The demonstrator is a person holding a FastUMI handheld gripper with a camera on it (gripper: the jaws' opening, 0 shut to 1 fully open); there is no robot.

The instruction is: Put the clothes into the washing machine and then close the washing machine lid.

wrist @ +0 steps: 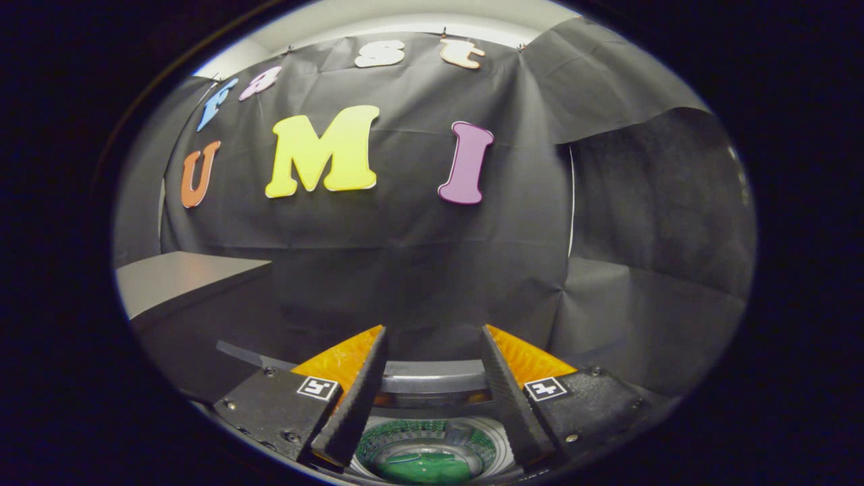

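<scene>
My gripper [433, 332] hangs open above the washing machine, with nothing between its fingers. Below and between the fingers I look down into the machine's round drum [425, 440]. A green garment [424, 467] lies at the bottom of that drum. The raised lid [432, 376], a grey curved band, stands just beyond the drum opening between the two fingers.
A grey tabletop [179, 278] sits off to the left of the fingers, with a dark drop below its edge. Black cloth [418, 256] closes off the space ahead and to the right.
</scene>
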